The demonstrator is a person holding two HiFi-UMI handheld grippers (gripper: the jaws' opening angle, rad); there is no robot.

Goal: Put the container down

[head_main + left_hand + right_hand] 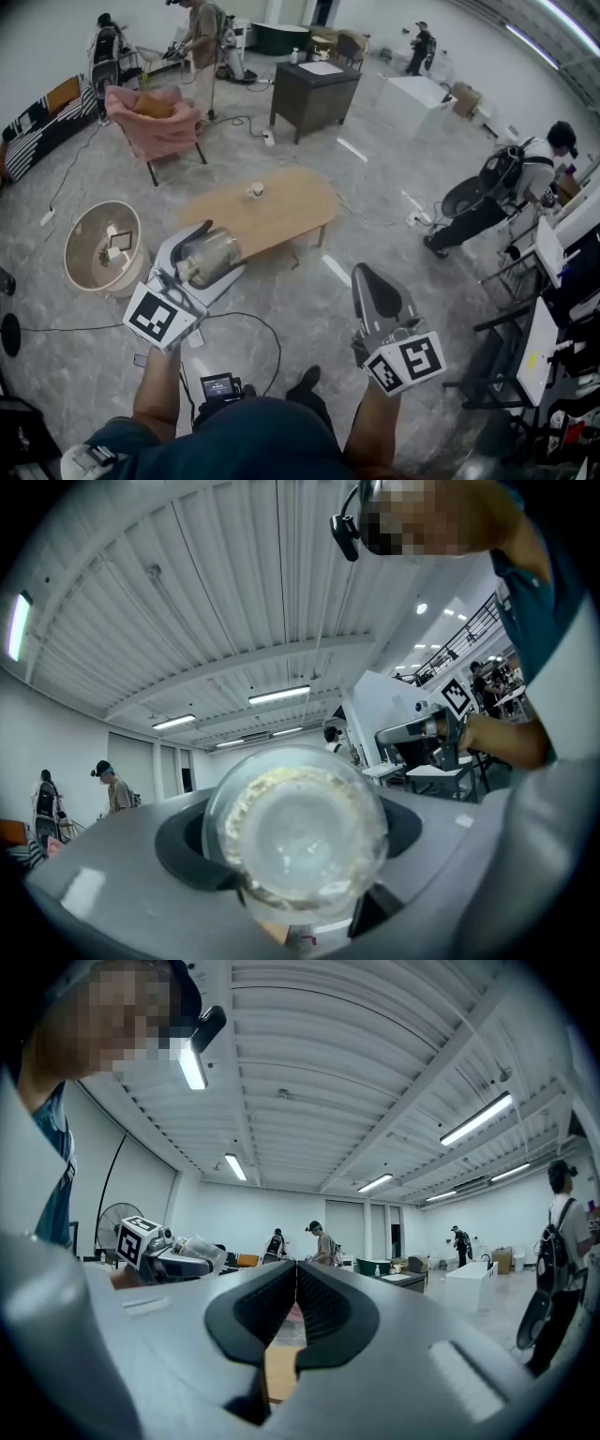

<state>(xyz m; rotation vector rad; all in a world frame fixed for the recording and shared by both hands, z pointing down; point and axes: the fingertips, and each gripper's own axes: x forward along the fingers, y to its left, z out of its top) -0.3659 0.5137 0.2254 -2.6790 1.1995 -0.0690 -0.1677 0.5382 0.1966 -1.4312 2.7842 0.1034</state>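
Observation:
A clear round container [210,257] with pale residue inside lies sideways between the jaws of my left gripper [208,246], which is shut on it, held in the air above the floor. In the left gripper view its round bottom [298,829] fills the space between the jaws. My right gripper [367,274] is held at the right at about the same height, shut with nothing in it; in the right gripper view its jaws [296,1281] meet along a thin line. The oval wooden table [286,214] lies ahead of both grippers, with a small cup [255,191] on it.
A round basket-like side table [94,251] stands at the left. A pink armchair [155,120] and a dark desk [314,89] are farther back. Cables run across the marble floor [253,323]. Several people stand around the room, and white furniture stands at the right.

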